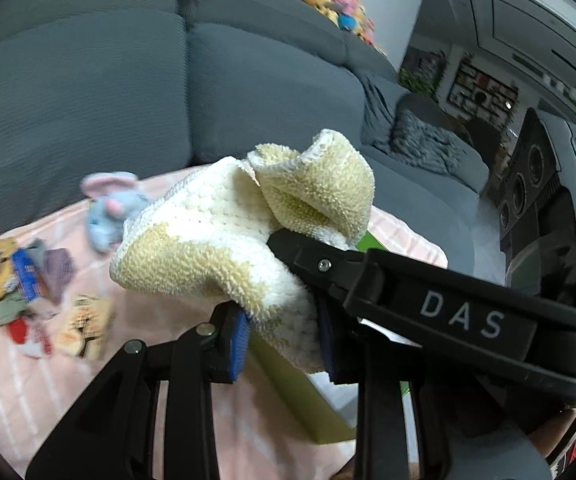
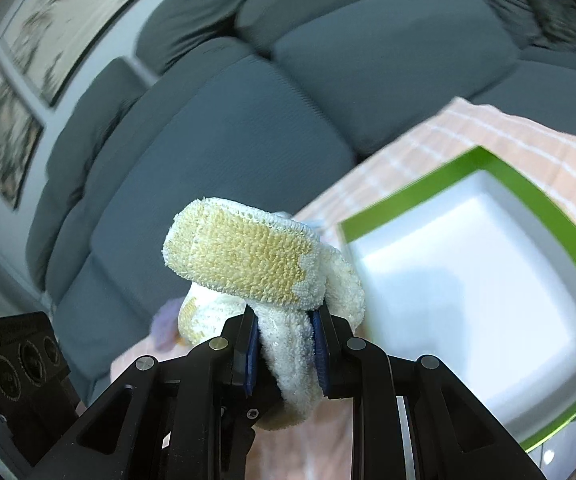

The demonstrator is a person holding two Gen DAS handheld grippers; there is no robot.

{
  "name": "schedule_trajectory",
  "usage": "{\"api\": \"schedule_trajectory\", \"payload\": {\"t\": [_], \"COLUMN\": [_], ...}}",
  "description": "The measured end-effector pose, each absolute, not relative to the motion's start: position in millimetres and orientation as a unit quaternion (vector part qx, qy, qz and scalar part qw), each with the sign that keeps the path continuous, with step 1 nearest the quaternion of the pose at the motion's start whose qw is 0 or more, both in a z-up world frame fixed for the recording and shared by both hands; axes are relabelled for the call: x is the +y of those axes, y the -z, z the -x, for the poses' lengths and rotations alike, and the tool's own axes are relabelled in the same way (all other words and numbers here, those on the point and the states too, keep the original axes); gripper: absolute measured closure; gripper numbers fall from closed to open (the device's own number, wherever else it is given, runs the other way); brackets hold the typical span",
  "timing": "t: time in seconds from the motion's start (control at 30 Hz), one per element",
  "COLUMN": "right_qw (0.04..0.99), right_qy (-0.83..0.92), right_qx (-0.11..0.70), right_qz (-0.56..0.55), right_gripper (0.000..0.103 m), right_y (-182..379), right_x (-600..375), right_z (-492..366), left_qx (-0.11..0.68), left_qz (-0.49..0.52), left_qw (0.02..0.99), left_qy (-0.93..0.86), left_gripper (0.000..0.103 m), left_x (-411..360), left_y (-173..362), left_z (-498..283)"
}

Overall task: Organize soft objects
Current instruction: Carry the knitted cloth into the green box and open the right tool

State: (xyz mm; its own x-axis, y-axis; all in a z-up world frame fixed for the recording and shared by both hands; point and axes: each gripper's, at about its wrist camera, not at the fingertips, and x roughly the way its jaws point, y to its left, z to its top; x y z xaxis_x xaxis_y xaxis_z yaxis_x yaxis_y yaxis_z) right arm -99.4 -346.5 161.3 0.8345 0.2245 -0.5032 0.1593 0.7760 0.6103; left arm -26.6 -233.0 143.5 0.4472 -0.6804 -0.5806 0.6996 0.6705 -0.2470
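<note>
towel (image 1: 207, 240): soft, light, floppy | both your jaws nearly closed, pinching its bunched edges | keep hold at thick folds over green box (image 2: 468, 280)

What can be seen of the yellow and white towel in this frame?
The towel is a small, looped terry cloth, cream white with pale yellow patches and a stitched white edge. It is bunched and folded over itself, lifted above the pink striped cover. The left claw pinches one end, the right claw another fold; both blue pads press into it.
</note>
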Motion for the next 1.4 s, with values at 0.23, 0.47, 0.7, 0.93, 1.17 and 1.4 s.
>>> {"api": "schedule_trajectory", "payload": {"t": [0.23,0.47,0.7,0.93,1.17,1.4], "right_qw": [0.876,0.859,0.850,0.848,0.850,0.861], "right_qy": [0.023,0.054,0.092,0.155,0.200,0.229], "right_qx": [0.303,0.324,0.343,0.346,0.357,0.359], "right_qz": [-0.374,-0.393,-0.390,-0.372,-0.331,-0.277], "right_gripper": [0.078,0.078,0.077,0.056,0.048,0.048], "right_y": [-129,-109,-100,-103,-113,-121], "right_x": [-389,-406,-409,-410,-395,-355], "right_z": [97,90,87,92,88,69], "left_qx": [0.371,0.398,0.418,0.416,0.385,0.368], "left_qz": [-0.033,-0.033,-0.023,-0.007,0.005,0.027], "left_qw": [0.821,0.807,0.801,0.802,0.850,0.896], "left_qy": [0.432,0.436,0.428,0.429,0.358,0.248], "left_gripper": [0.077,0.077,0.072,0.049,0.033,0.027], "left_x": [-270,-282,-286,-269,-209,-108], "left_y": [-117,-97,-87,-95,-116,-125], "left_z": [17,20,22,23,16,-2]}}
